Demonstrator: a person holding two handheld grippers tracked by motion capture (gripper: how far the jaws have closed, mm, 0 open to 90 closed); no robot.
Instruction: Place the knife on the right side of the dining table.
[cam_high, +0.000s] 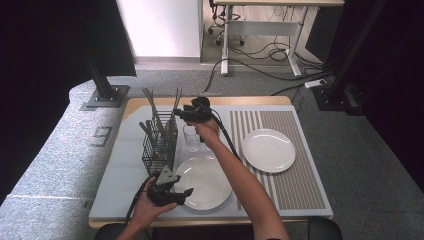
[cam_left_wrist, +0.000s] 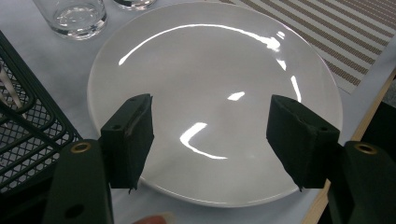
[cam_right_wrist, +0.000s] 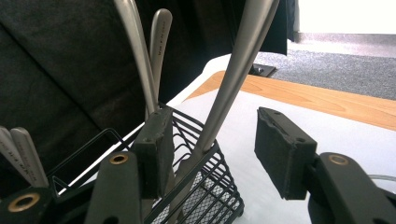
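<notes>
A black wire-mesh cutlery basket (cam_high: 159, 147) stands at the table's left and holds several steel utensils, handles up. My right gripper (cam_high: 181, 114) reaches over it from the right. In the right gripper view it (cam_right_wrist: 214, 140) is open, and a long steel handle (cam_right_wrist: 233, 79) rises between the jaws without touching either pad. More handles (cam_right_wrist: 156, 42) stand behind the left jaw. My left gripper (cam_high: 181, 193) hovers open at the near-left rim of a white plate (cam_high: 206, 180). In the left gripper view the jaws (cam_left_wrist: 210, 140) frame that plate (cam_left_wrist: 210, 74) with nothing between them.
A clear glass (cam_high: 191, 138) stands between the basket and the plate, with another beside it (cam_left_wrist: 77, 16). A second white plate (cam_high: 268, 150) rests on a striped placemat (cam_high: 287, 185) at the right. The table's wooden edge (cam_high: 210, 100) runs behind the basket.
</notes>
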